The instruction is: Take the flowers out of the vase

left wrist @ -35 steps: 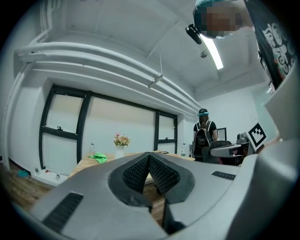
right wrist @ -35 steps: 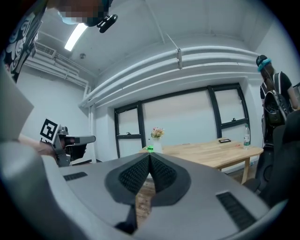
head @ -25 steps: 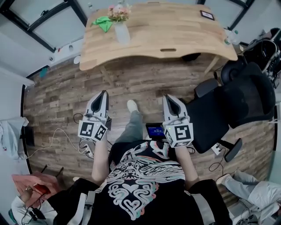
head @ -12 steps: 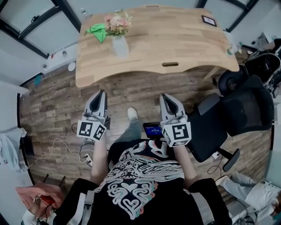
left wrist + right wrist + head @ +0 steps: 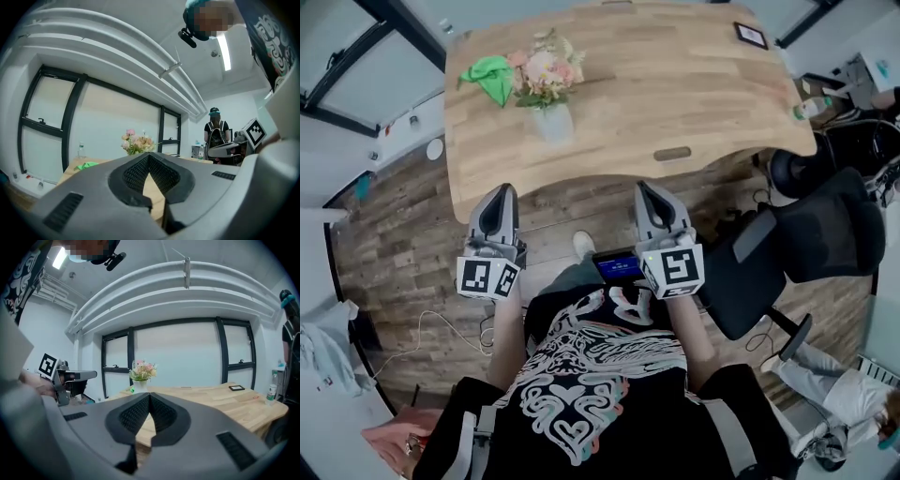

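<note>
A bunch of pink and cream flowers [image 5: 542, 73] stands in a white vase [image 5: 553, 122] on the left part of a wooden table [image 5: 694, 84]. The flowers [image 5: 137, 142] also show far off in the left gripper view, and flowers [image 5: 142, 370] and vase [image 5: 139, 386] in the right gripper view. My left gripper [image 5: 499, 199] is shut and empty, at the table's near edge, below and left of the vase. My right gripper [image 5: 644, 192] is shut and empty too, at the near edge right of the vase. Both are well short of the flowers.
A green cloth [image 5: 490, 77] lies left of the flowers. A small framed picture [image 5: 751, 36] sits at the table's far right, a bottle [image 5: 811, 107] by its right edge. A black office chair [image 5: 816, 234] stands to my right. Another person [image 5: 215, 133] stands far off.
The table with the flowers has come nearer and lower in the head view as I walked toward it. Both grippers stay shut and now reach the table's near edge.
</note>
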